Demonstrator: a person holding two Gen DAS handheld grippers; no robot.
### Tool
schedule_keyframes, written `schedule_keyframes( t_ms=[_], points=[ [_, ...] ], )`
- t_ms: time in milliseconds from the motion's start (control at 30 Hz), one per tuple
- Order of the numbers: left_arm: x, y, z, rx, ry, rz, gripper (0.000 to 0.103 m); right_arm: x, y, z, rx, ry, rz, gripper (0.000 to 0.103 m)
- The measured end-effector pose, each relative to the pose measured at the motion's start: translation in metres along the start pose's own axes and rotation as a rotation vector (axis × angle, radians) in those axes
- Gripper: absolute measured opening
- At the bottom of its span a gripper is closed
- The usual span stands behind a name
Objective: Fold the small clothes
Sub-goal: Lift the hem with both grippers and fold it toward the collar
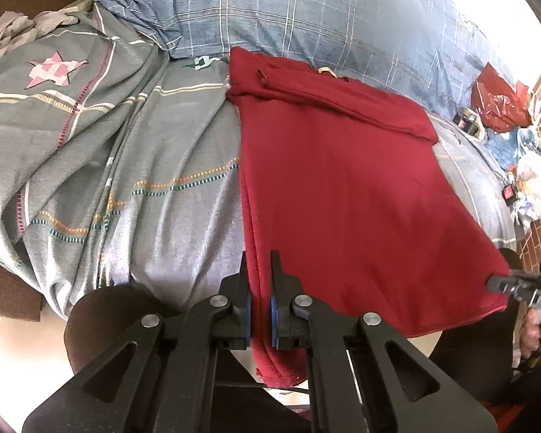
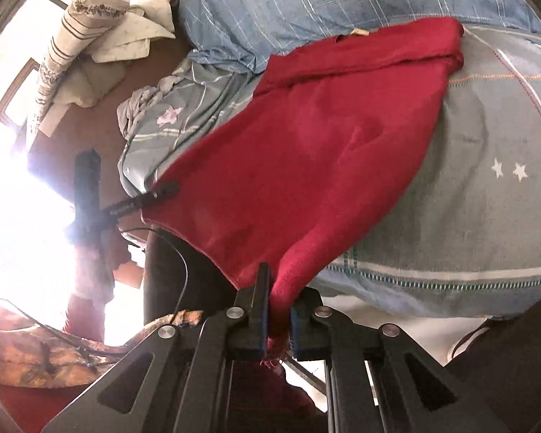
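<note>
A dark red garment lies spread on a grey patterned bed sheet, its sleeves folded across the far end near the collar. My left gripper is shut on the garment's near left hem corner. My right gripper is shut on the near right hem corner of the garment, bunching the cloth between the jaws. The right gripper also shows in the left wrist view at the hem's right corner, and the left gripper shows in the right wrist view. The near hem hangs lifted off the bed edge.
A blue checked pillow lies behind the garment. Crumpled grey cloth sits at the far left. A red plastic bag and clutter lie to the right of the bed. Folded linens rest on a brown surface beyond.
</note>
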State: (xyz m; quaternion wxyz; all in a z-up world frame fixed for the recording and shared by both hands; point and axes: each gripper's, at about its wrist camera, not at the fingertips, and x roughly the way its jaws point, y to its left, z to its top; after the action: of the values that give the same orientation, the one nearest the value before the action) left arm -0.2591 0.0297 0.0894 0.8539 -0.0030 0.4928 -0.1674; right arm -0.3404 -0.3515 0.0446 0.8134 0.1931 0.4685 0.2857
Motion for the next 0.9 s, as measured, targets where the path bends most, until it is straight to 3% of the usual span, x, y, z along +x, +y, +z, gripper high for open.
schedule_keyframes(
  t_ms=[467, 900],
  points=[
    [0.006, -0.005, 0.037, -0.017, -0.061, 0.000, 0.005, -0.031, -0.022, 0.049, 0.116, -0.248, 0.054, 0.008],
    [0.015, 0.007, 0.067, -0.086, -0.132, -0.010, 0.005, -0.039, -0.034, 0.073, 0.130, -0.346, -0.009, 0.008]
  ],
)
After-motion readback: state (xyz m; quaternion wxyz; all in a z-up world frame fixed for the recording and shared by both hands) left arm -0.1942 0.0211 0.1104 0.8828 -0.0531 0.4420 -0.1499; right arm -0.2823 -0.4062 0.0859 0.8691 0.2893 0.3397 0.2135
